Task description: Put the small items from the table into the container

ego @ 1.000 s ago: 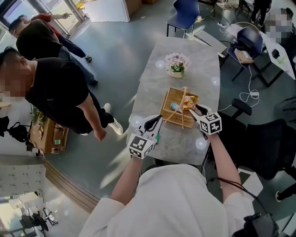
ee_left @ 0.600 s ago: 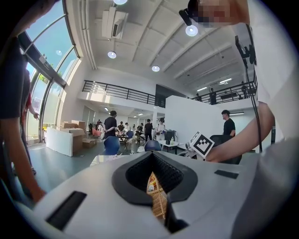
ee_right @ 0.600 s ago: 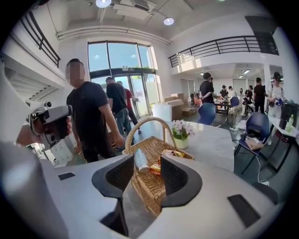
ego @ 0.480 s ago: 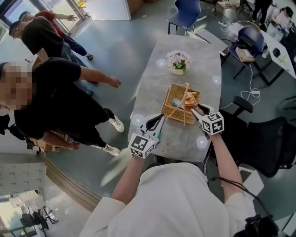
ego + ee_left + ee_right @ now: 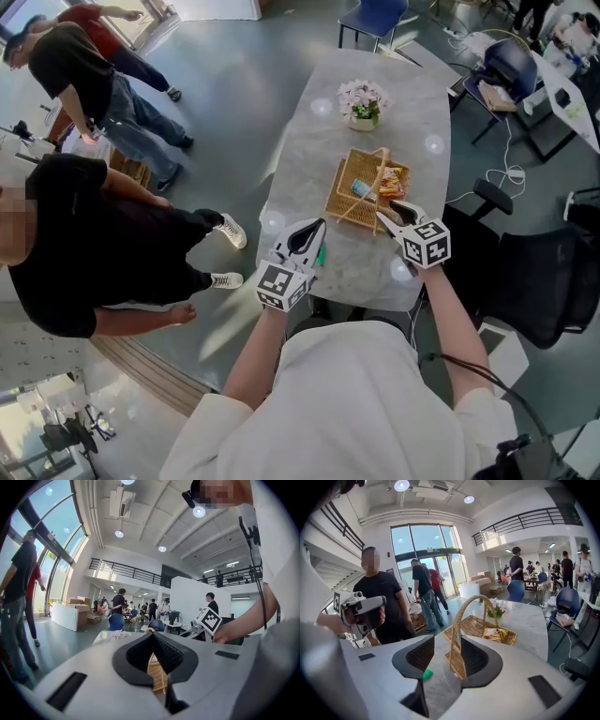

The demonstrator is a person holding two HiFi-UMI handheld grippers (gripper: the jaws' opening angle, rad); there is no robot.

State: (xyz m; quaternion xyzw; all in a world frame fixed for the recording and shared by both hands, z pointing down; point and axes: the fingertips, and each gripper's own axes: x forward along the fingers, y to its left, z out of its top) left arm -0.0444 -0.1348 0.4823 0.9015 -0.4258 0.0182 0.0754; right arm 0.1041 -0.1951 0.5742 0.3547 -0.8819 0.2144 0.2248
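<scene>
**Both grippers at the near end of the table, green piece outside the basket**

The wicker basket (image 5: 337, 195) stands in the middle of the grey marble table (image 5: 398, 117), its arched handle up; inside it lie an orange snack packet (image 5: 392, 178) on the right and a small light-blue packet (image 5: 360, 187) to the left of it. A small green item (image 5: 321, 255) lies flat on the tabletop, near of the basket's near-left corner and just right of the left gripper (image 5: 320, 226) — apart from the basket, not in it.

The left gripper hovers at the table's near-left edge, pointing towards the far end; its jaws are drawn together at the tips, leaving only a narrow slit in the hollow of the pads through which wicker shows; nothing is gripped. The right gripper (image 5: 386, 211) sits just near of the basket's near-right corner, tilted downward; its jaws stand well apart with nothing clamped; the basket handle, the basket's near corner and the green item on the marble all show through the gap in the right gripper view, beyond the pads rather than pressed by them.

At the far end of the table stands a small pot of pale flowers (image 5: 363, 101). Left of the table a person in a black shirt (image 5: 84, 248) stands close by; two more people (image 5: 80, 70) are farther off — a black chair (image 5: 525, 281) stands to the right.
</scene>
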